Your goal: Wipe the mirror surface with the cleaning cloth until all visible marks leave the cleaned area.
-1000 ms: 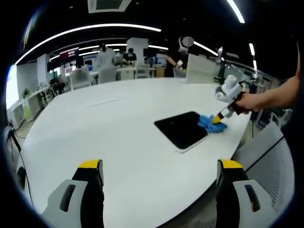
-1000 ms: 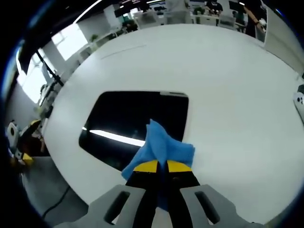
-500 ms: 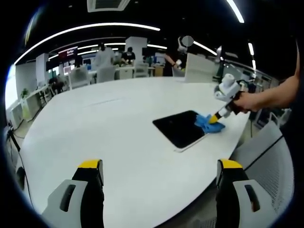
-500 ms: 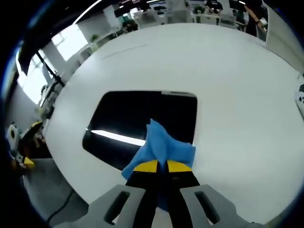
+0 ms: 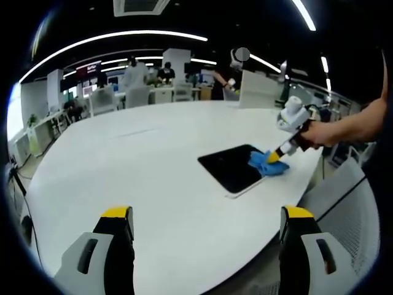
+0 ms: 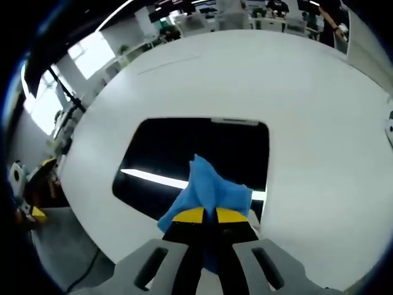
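— Looking along the right gripper [image 6: 206,215], what is it doing?

— Its two yellow-tipped jaws are pressed together on a blue cloth [image 6: 209,190]. The cloth bunches up into a peak just past the tips and lies on the mirror [image 6: 178,157].

— Where is the mirror?

— Flat on the big white table [image 6: 258,80], near the table's curved edge. It is a dark rectangle with rounded corners and a thin pale rim. A bright strip of ceiling light reflects across its glass, running under the cloth.

— Which part of the mirror is the cloth on?

— In the right gripper view, the near side, toward the right-hand corner. In the left gripper view the cloth [image 5: 265,162] sits at the mirror's [image 5: 232,167] right end, by the table edge [image 5: 184,203].

— Can you see the right gripper from the left side?

— Yes. A hand [image 5: 319,132] reaches in from the right holding it [image 5: 275,158], tilted down with its yellow tip in the cloth.

— And the left gripper [image 5: 206,215]?

— Its jaws stand wide apart at the bottom of its own view, nothing between them. It hangs over the table, well apart from the mirror.

— Anything else around?

— Desks, chairs and a few people stand far behind the table, under long ceiling lights. A mesh chair [image 5: 347,209] sits just off the table edge at right.
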Available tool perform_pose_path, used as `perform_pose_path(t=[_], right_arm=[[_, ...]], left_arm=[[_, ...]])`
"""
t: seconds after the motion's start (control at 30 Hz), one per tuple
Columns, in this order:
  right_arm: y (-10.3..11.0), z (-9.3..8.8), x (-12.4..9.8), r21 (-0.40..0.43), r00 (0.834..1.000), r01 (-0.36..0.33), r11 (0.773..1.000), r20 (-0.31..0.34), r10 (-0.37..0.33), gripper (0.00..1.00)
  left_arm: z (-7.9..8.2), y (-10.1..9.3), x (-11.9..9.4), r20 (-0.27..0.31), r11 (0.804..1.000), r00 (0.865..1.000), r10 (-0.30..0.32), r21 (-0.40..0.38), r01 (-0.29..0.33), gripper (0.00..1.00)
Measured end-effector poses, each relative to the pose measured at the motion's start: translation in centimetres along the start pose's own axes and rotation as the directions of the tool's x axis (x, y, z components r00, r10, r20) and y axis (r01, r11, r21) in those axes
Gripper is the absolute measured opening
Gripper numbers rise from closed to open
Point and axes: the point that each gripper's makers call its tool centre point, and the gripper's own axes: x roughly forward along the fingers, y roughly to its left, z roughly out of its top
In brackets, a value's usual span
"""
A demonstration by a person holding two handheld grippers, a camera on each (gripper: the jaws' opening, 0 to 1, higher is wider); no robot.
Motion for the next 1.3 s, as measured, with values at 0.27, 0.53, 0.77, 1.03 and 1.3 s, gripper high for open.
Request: perform_pose_path(t=[0.27, 0.53, 0.77, 1.03, 1.3], right_arm=[[1.4, 0.1, 0.4, -0.019, 1.000, -0.013, 1.000, -0.001, 0.013, 0.00], [2.2, 0.2, 0.6, -0.027, 1.000, -0.020, 0.999, -0.007, 0.020, 0.00], [2.6, 0.2, 0.8, -0.033, 1.000, -0.024, 0.999, -0.005, 0.024, 0.00], [3.1, 0.3, 1.0, -0.032, 1.000, -0.027, 0.999, -0.003, 0.027, 0.00], [4.3, 0.5, 1.5, -0.040, 0.999, -0.043, 0.998, -0.011, 0.043, 0.00]], left_arm=[[0.0, 0.1, 0.0, -0.001, 1.000, 1.000, 0.002, 0.003, -0.002, 0.99], [0.0, 0.1, 0.0, 0.001, 1.000, 1.000, 0.003, 0.003, -0.003, 0.99], [0.1, -0.1, 0.0, 0.007, 1.000, 1.000, -0.005, -0.003, 0.005, 0.99], [0.1, 0.1, 0.0, 0.008, 1.000, 1.000, 0.000, -0.009, 0.000, 1.00], [0.0, 0.1, 0.0, 0.005, 1.000, 1.000, -0.001, -0.008, 0.001, 1.00]])
